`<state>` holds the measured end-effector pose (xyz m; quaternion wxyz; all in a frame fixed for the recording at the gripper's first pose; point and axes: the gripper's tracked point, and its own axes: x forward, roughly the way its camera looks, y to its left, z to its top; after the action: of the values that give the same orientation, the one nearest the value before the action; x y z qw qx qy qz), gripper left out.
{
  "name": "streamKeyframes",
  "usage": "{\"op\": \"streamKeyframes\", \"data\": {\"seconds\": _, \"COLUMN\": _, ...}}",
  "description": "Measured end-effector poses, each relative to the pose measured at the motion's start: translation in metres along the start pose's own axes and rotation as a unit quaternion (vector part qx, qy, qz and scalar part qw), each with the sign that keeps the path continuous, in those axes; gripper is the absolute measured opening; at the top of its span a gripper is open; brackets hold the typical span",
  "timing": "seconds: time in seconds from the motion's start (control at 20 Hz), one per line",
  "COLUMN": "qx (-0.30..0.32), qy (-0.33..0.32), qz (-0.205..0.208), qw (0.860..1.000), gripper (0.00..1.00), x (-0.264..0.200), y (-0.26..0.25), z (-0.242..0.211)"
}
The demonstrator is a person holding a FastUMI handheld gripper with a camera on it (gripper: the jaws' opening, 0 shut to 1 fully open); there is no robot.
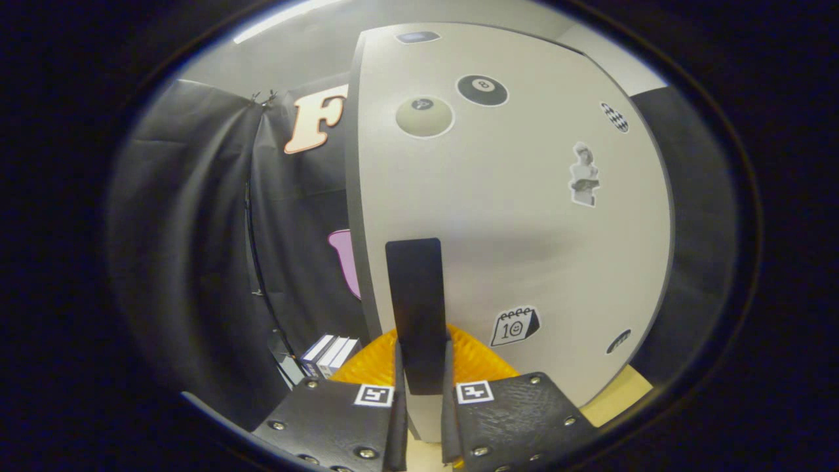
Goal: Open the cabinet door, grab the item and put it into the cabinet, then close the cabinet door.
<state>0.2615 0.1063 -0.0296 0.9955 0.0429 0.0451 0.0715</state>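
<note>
A ceiling strip (pixel 288 18) is lighting the door (pixel 511 216) evenly; edges are bending and blurring; a soft shadow is lying mid-door.

Black cloth (pixel 196 216) hangs in folds as the booth wall to the left of my fingers, gathered at a clip near its top corner. Above it, a pale ceiling (pixel 308 46) carries one bright strip light (pixel 282 23). A few white boxes (pixel 330 354) stand at the cloth's foot.
</note>
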Motion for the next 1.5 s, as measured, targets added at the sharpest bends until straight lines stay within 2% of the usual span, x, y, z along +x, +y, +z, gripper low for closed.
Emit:
{"op": "streamKeyframes", "data": {"seconds": 0.3, "qx": 0.000, "qy": -0.003, "qz": 0.000, "qw": 1.000, "gripper": 0.20, "x": -0.055, "y": -0.009, "z": 0.003}}
{"op": "streamKeyframes", "data": {"seconds": 0.5, "qx": 0.000, "qy": -0.009, "qz": -0.020, "qw": 1.000, "gripper": 0.20, "x": -0.092, "y": -0.027, "z": 0.001}}
{"op": "streamKeyframes", "data": {"seconds": 0.85, "qx": 0.009, "qy": -0.002, "qz": -0.045, "qw": 0.999, "gripper": 0.20, "x": -0.166, "y": -0.080, "z": 0.003}}
{"op": "streamKeyframes", "data": {"seconds": 1.3, "qx": 0.014, "qy": -0.005, "qz": -0.112, "qw": 0.994, "gripper": 0.19, "x": -0.231, "y": -0.160, "z": 0.006}}
{"op": "streamKeyframes", "data": {"seconds": 1.35, "qx": 0.016, "qy": -0.008, "qz": -0.115, "qw": 0.993, "gripper": 0.09, "x": -0.234, "y": -0.166, "z": 0.009}}
{"op": "streamKeyframes", "data": {"seconds": 1.5, "qx": 0.013, "qy": -0.013, "qz": -0.127, "qw": 0.992, "gripper": 0.12, "x": -0.244, "y": -0.184, "z": 0.010}}
